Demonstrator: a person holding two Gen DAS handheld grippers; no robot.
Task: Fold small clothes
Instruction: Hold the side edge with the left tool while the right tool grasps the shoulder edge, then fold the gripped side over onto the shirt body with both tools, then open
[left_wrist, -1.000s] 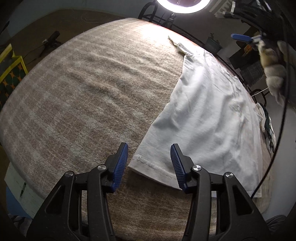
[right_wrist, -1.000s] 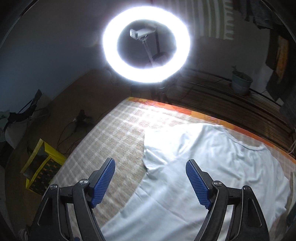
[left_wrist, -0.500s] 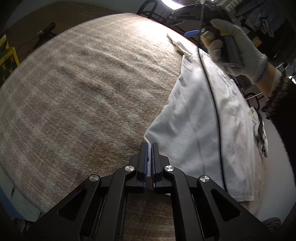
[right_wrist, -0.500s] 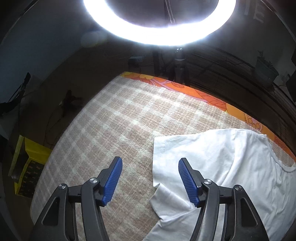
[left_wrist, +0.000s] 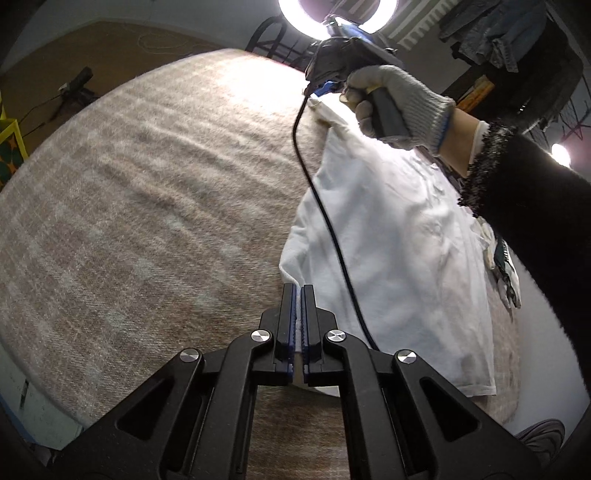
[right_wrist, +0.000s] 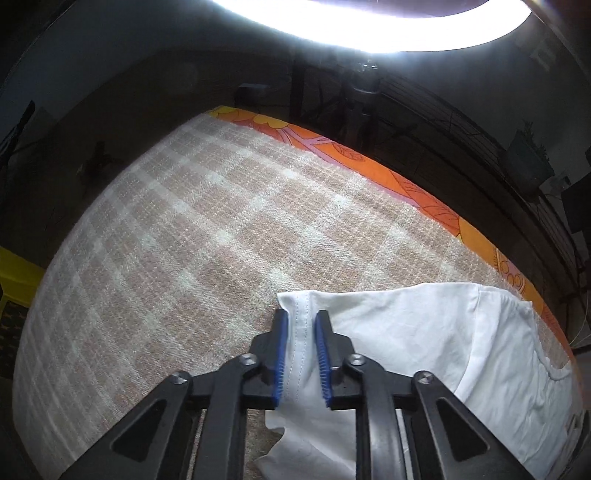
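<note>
**Both claws at the shirt's edge, fold about to begin**

Left claw (left_wrist: 297, 291) first: from its own camera the two blue-padded fingers are pressed together with a sliver of white cloth between them, so it is pinching the near corner of the shirt (left_wrist: 399, 236). That shirt lies spread on the checked blanket (left_wrist: 147, 192), running away toward the ring light (left_wrist: 338, 18). The pinched edge is raised a little off the blanket. At the far end a gloved hand (left_wrist: 399, 107) holds the right claw (left_wrist: 325, 86) down at the shirt's far corner, its cable trailing back across the cloth. From here I cannot tell how those jaws stand.

From the right claw's camera it is clearer. The right claw (right_wrist: 300, 354) straddles the stitched sleeve hem of the shirt (right_wrist: 424, 343), cloth filling the gap between the pads, yet the pads stand a little apart; I'd call it not quite closed, still unclamped. Beyond lie the blanket (right_wrist: 221, 221) and an orange floral border (right_wrist: 406, 184).

My reading: this is the grasp stage, one long side of the shirt taken at both ends. Next the right needs to finish its pinch; then both should lift together and carry that edge across toward the other side, keeping it taut and level so the fold lands straight.
</note>
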